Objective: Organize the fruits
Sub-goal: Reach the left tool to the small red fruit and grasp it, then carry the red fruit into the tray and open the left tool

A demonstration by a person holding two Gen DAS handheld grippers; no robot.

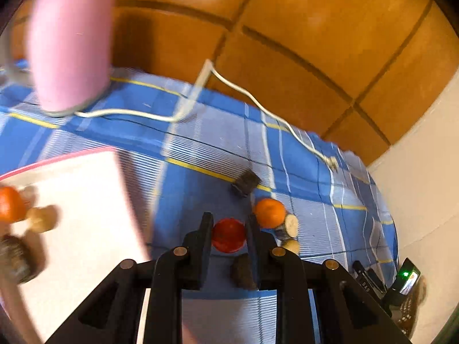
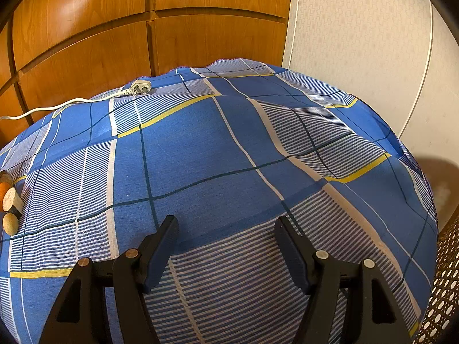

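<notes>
Left tongs (image 1: pixel 228 230) clamp a red fruit (image 1: pixel 228 235) above the blue checked cloth (image 1: pixel 200 149); left of them, a blurred white tray (image 1: pixel 80 200) cuts off an orange fruit (image 1: pixel 10 205). Right tongs (image 2: pixel 226 229) gape wide, holding nothing.

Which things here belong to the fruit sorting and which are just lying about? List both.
Job: red fruit clamped in the left gripper; orange on the checked cloth; white tray already holding another orange; right gripper, jaws open and empty.

Lying about: white cable and plug; pink cylinder; cut wooden pieces.
</notes>
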